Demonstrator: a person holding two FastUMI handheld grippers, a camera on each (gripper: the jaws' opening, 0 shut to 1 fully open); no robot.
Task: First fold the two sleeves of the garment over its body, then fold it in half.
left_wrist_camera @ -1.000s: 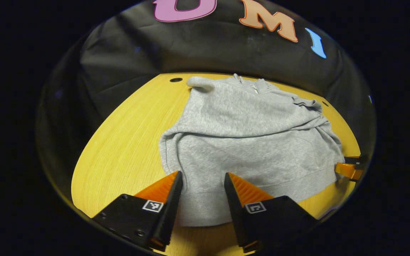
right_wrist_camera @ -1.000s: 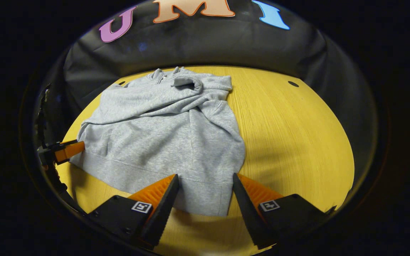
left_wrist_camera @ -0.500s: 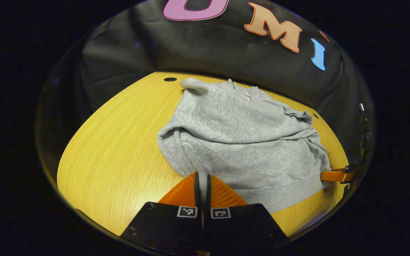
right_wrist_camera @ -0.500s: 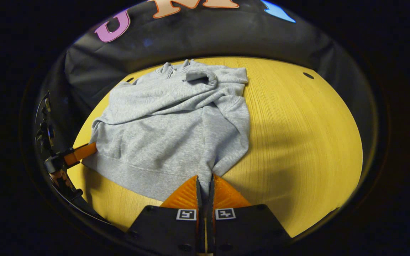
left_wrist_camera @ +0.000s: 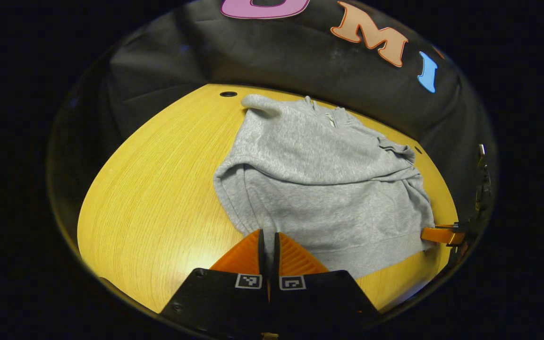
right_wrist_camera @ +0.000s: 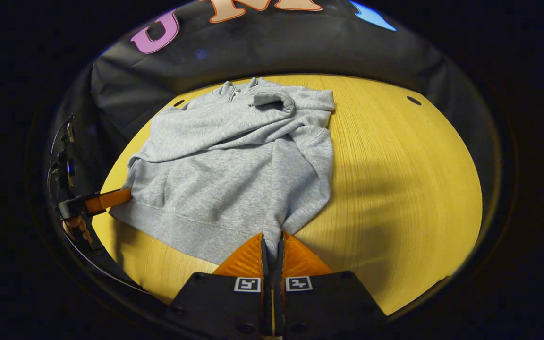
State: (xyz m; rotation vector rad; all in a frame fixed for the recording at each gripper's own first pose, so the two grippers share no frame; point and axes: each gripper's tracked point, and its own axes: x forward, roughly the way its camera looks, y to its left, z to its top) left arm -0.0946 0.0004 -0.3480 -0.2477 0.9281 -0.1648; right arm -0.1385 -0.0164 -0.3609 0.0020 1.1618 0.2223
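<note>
A grey sweatshirt (left_wrist_camera: pixel 324 189) lies on the yellow wooden table (left_wrist_camera: pixel 158 189), both sleeves folded across its body, collar toward the far wall. My left gripper (left_wrist_camera: pixel 267 236) is shut on the near left corner of the hem. In the right gripper view the same sweatshirt (right_wrist_camera: pixel 234 165) spreads ahead, and my right gripper (right_wrist_camera: pixel 272 238) is shut on the near right corner of its hem. The right gripper (left_wrist_camera: pixel 442 234) also shows at the far right edge of the left gripper view, and the left gripper (right_wrist_camera: pixel 102 200) at the left edge of the right gripper view, with a hand behind it.
Bare table (right_wrist_camera: pixel 395 179) stretches to the right of the sweatshirt and to its left. A small dark hole (left_wrist_camera: pixel 228 94) sits near the table's far edge, another hole (right_wrist_camera: pixel 413 100) at the far right. The black cloth wall (left_wrist_camera: pixel 276 56) closes the back.
Both grippers went from open around the hem to shut on its two near corners. The pinched hem has bunched up slightly at each corner.
</note>
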